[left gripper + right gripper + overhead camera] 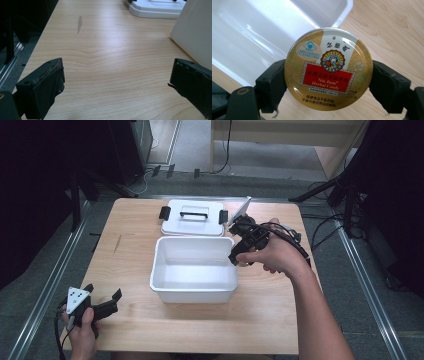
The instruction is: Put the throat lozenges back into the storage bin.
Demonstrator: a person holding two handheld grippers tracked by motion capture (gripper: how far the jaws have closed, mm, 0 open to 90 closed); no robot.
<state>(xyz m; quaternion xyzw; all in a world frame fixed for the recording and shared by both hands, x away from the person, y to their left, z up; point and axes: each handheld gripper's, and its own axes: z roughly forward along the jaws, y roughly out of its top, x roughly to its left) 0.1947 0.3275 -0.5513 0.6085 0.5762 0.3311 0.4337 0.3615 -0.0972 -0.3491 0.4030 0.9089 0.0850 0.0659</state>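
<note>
Currently: right gripper [328, 82] clamps round candy tin [328, 68] by its edges, white bin [262, 32] just beyond. Left gripper [116, 82] spread wide, nothing between its jaws, bare table [107, 57] ahead.

The tin [328, 68] between the black jaws of the right gripper [328, 82] is gold with a leafy pattern, a white band across its top, a red label with gold lettering, and a round red emblem. Behind it the box [194, 290] is plain white. The lid [194, 226] is white with black handle and clips. The table [105, 65] ahead of the black left gripper [116, 82] is pale wood grain with a grey scuff.
</note>
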